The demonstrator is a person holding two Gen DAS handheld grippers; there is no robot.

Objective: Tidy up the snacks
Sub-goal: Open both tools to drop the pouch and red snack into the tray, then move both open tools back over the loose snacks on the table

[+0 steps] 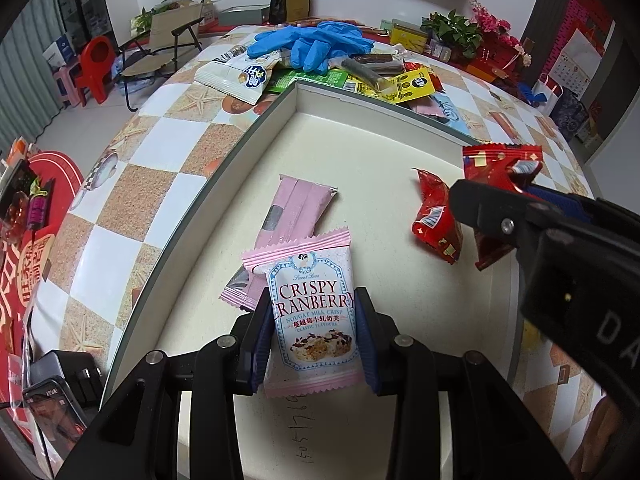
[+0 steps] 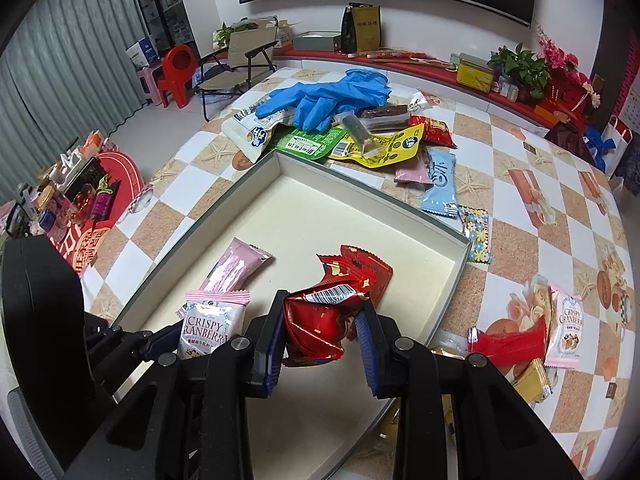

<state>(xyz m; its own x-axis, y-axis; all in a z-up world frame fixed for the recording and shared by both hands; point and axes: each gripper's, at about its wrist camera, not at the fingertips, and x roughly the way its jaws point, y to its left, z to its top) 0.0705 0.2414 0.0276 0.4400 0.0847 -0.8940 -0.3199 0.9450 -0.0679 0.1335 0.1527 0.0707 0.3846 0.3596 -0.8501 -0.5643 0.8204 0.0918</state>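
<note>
Sorting step, mid-placement. The left claw (image 1: 314, 334) is clamped on a pink cranberry nougat packet (image 1: 314, 312), held just above the floor of the shallow cream box (image 1: 288, 108) beside a pink bar (image 1: 298, 210) already lying there. The right claw (image 2: 322, 334) is clamped on a crumpled red packet (image 2: 320, 320) over the same box (near two red packets). Release over like-coloured groups is judged to be called for next; loose snacks remain on the bench (image 2: 520, 152).
</note>
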